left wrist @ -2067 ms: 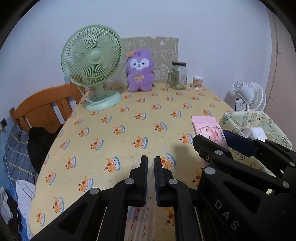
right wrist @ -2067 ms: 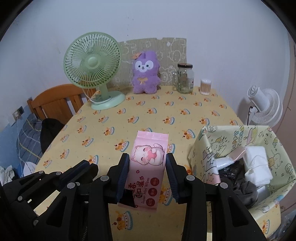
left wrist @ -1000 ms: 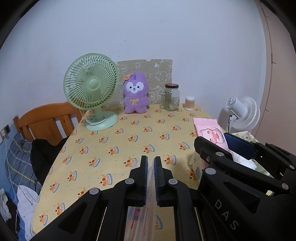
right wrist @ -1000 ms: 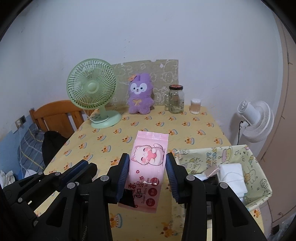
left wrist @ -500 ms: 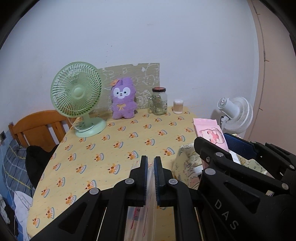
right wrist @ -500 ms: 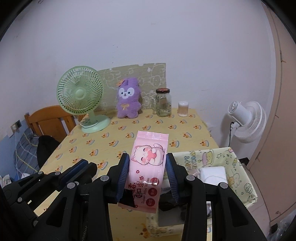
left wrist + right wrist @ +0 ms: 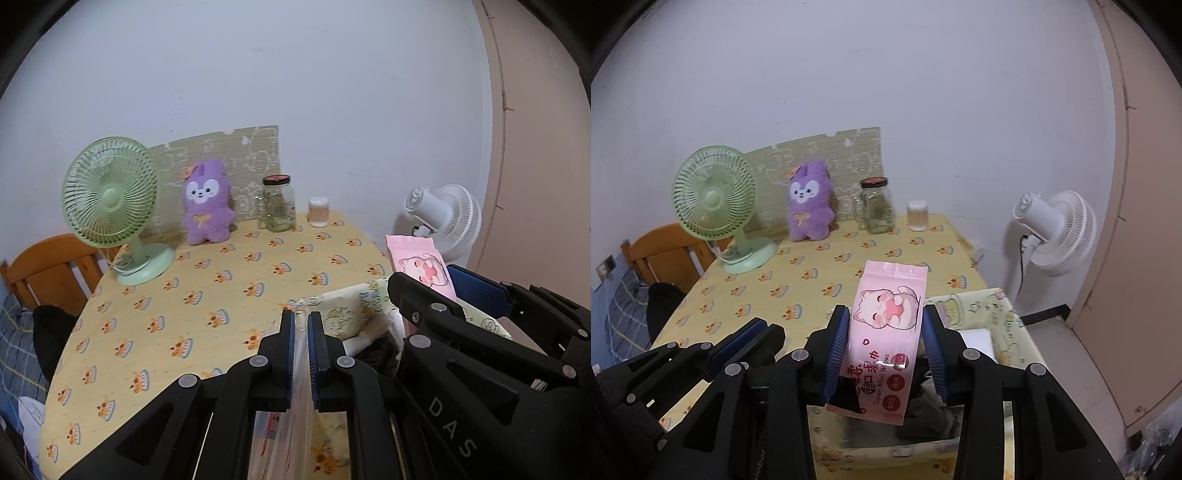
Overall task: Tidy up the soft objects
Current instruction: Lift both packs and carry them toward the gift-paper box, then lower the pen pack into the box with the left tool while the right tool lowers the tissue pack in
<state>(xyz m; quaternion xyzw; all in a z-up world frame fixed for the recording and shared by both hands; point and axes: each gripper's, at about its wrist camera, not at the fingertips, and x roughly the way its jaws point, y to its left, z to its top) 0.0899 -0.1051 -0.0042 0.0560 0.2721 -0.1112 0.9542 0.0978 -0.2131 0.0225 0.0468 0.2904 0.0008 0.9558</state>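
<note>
My right gripper (image 7: 884, 317) is shut on a pink wet-wipes pack (image 7: 890, 314) with a cat print, held above a yellow patterned fabric basket (image 7: 997, 306). White and dark cloth lie inside the basket. In the left wrist view the same pack (image 7: 421, 266) shows at the right, over the basket (image 7: 343, 306). My left gripper (image 7: 301, 321) is shut on a clear plastic bag (image 7: 299, 413) that hangs below its fingers. A purple plush toy (image 7: 207, 206) sits upright at the table's far side (image 7: 809, 203).
On the yellow tablecloth (image 7: 192, 295) stand a green desk fan (image 7: 110, 192), a glass jar (image 7: 277, 206) and a small container (image 7: 318, 211). A white floor fan (image 7: 1056, 229) stands at the right. A wooden chair (image 7: 48, 269) with dark clothing is at the left.
Both grippers have drawn back from the table and to the right, so the basket now lies under the wipes pack. Both grips are unchanged.
</note>
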